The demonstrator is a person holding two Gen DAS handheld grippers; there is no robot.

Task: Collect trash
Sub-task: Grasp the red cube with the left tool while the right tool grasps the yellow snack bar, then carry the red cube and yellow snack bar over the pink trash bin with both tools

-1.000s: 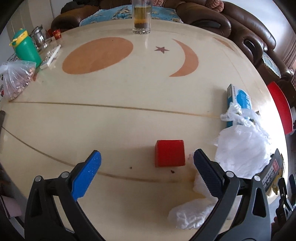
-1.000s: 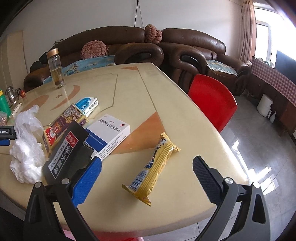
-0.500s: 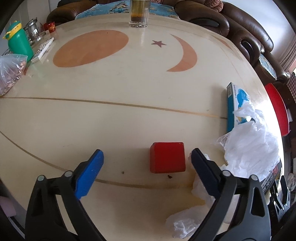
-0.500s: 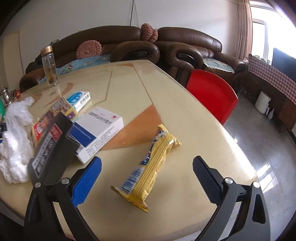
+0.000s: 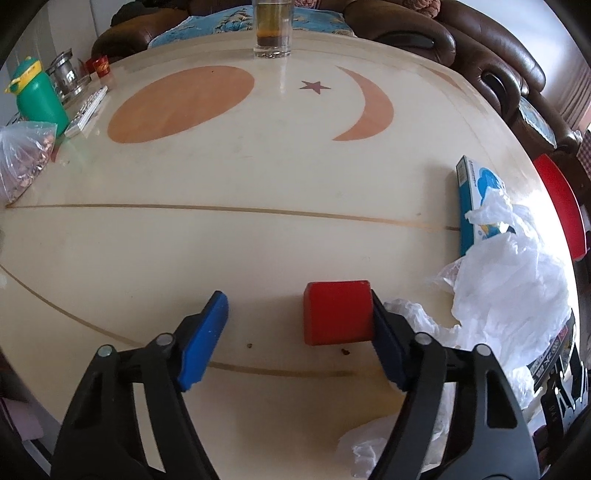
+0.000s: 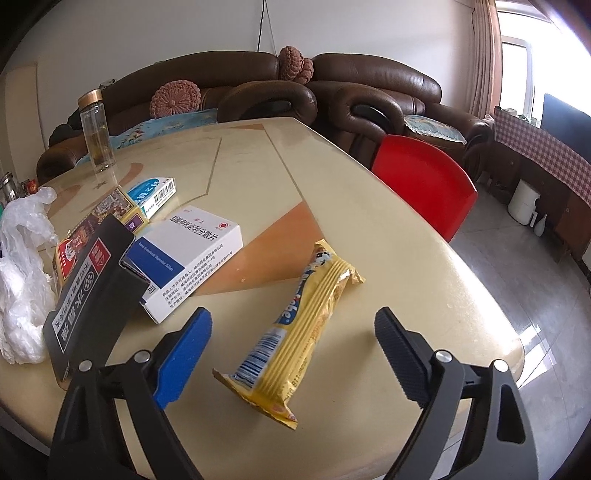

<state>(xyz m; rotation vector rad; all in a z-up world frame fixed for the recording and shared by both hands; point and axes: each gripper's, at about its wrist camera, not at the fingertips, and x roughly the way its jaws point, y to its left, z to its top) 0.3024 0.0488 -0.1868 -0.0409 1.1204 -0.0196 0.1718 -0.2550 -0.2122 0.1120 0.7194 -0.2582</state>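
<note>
A small red block [image 5: 338, 312] lies on the cream table [image 5: 258, 177] between the fingers of my left gripper [image 5: 295, 334]. Its jaws are closing: the right pad [image 5: 386, 343] is against the block's right side, while the left pad [image 5: 205, 339] stands well clear. A crumpled white plastic bag [image 5: 509, 295] lies just right of the block. In the right wrist view a yellow snack wrapper [image 6: 306, 325] lies near the table's edge, between the fingers of my right gripper [image 6: 291, 352]. Those jaws are closing too, and neither pad touches the wrapper.
Left of the wrapper lie a white-and-blue medicine box [image 6: 192, 254], a black box [image 6: 92, 295], a red-and-yellow box [image 6: 96, 229] and a blue-and-white box [image 6: 151, 192]. A glass bottle [image 5: 273, 29] stands at the far side, a green bottle [image 5: 37, 96] at the left. A red chair [image 6: 424, 184] stands beyond the table's edge.
The left jaws have narrowed around the red block until the right pad reached its side. The right gripper has sunk a little toward the wrapper and its jaws have narrowed slightly.
</note>
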